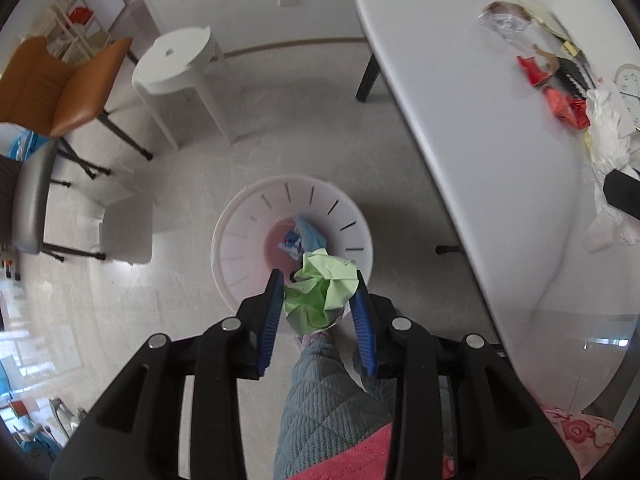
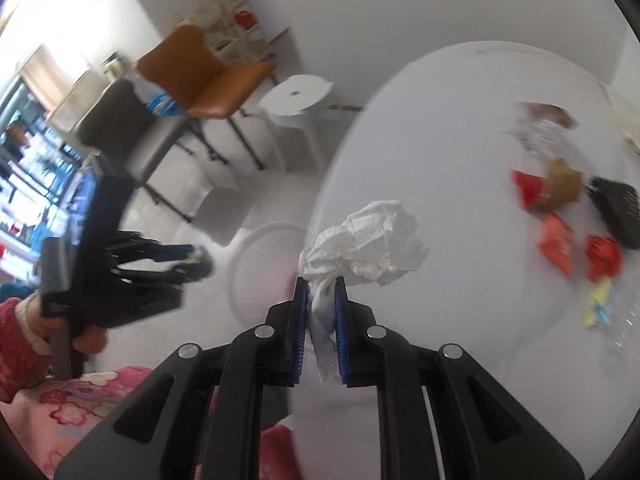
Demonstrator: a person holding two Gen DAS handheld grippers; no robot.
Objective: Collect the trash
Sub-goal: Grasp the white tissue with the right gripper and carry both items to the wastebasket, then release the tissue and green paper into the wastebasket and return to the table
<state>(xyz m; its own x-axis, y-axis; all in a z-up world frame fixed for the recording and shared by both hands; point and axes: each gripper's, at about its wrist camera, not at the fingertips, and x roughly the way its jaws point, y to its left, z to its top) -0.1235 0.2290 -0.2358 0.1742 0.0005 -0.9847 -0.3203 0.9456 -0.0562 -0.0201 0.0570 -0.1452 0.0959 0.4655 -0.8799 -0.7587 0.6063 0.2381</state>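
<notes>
The left tongs [image 1: 320,284] point straight down at the floor, their blue pads pressed against either side of a crumpled green paper ball [image 1: 320,292], which hangs directly above the near rim of a white round bin [image 1: 240,236]. In the bottom of the bin lies a blue-and-white wrapper [image 1: 298,240]. Seen from the other side, a hand [image 2: 86,336] in a red sleeve holds these tongs by the handle, out beside the bench edge.

The right tongs [image 2: 321,286] reach forward over the edge of the white bench [image 2: 460,128], clamped tight on a wad of white tissue [image 2: 372,240] that billows out past the tips.

Further along the bench lie red wrappers [image 2: 556,246], a brown paper scrap [image 2: 564,186], a black brush [image 2: 614,210] and a small yellow piece [image 2: 600,304], all blurred. Beyond the bin stand a white stool [image 1: 180,64], an orange chair [image 1: 76,88] and a grey chair [image 1: 32,200], well apart from both tongs.
</notes>
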